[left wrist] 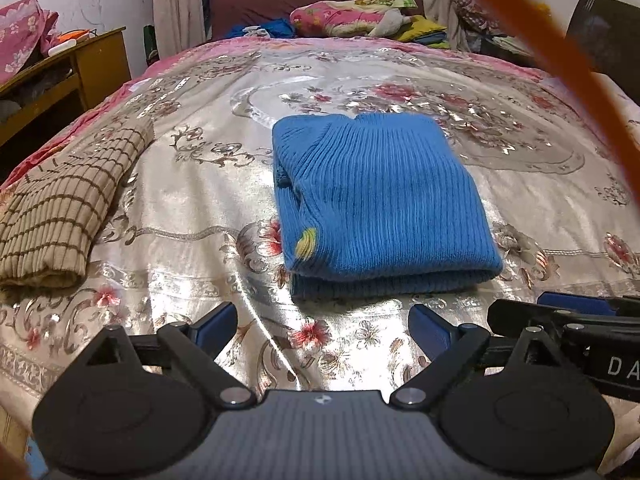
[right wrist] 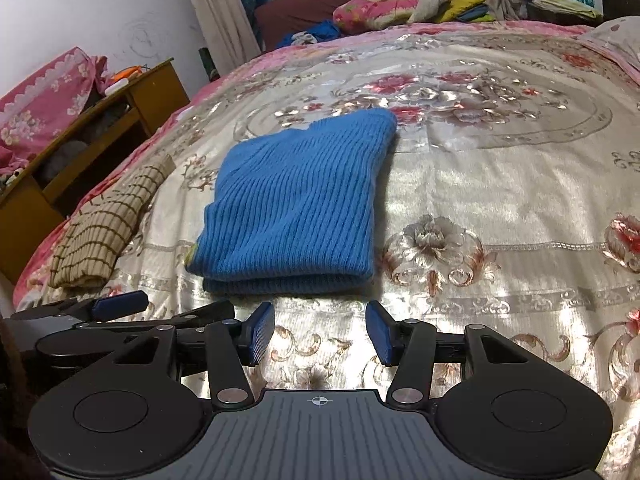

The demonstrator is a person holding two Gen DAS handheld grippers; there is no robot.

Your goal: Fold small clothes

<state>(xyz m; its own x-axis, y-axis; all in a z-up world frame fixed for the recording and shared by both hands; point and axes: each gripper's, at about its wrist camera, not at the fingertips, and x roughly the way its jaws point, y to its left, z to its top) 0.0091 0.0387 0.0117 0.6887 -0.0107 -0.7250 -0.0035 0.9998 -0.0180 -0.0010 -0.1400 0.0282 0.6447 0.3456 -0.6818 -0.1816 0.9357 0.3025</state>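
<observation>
While I look along my left gripper (left wrist: 323,326), its jaws stand spread wide with nothing between them, only the shiny floral bedspread (left wrist: 200,184) below. Just beyond the blue pads lies the blue ribbed sweater (left wrist: 384,200), folded into a neat rectangle, its doubled edge turned toward me and a small yellow patch showing at its near left corner. Well off to the left on the same bed rests a beige checked garment (left wrist: 64,216), also folded. My right gripper (left wrist: 576,320) pokes in at the lower right edge, beside my right finger. A blurred orange strap (left wrist: 560,64) cuts across the upper right.

Through the right wrist camera, my right gripper (right wrist: 320,332) has its jaws about half apart and empty, hovering over bare bedspread (right wrist: 500,200) just short of the sweater's (right wrist: 296,208) folded edge; the pads do not touch the knit. My left gripper (right wrist: 120,306) shows at the lower left, beside my own. The checked garment (right wrist: 104,228) lies left of the sweater, clearly apart from it. A wooden cabinet (right wrist: 120,120) stands beside the bed, and pillows (right wrist: 384,10) are piled at the far end.
</observation>
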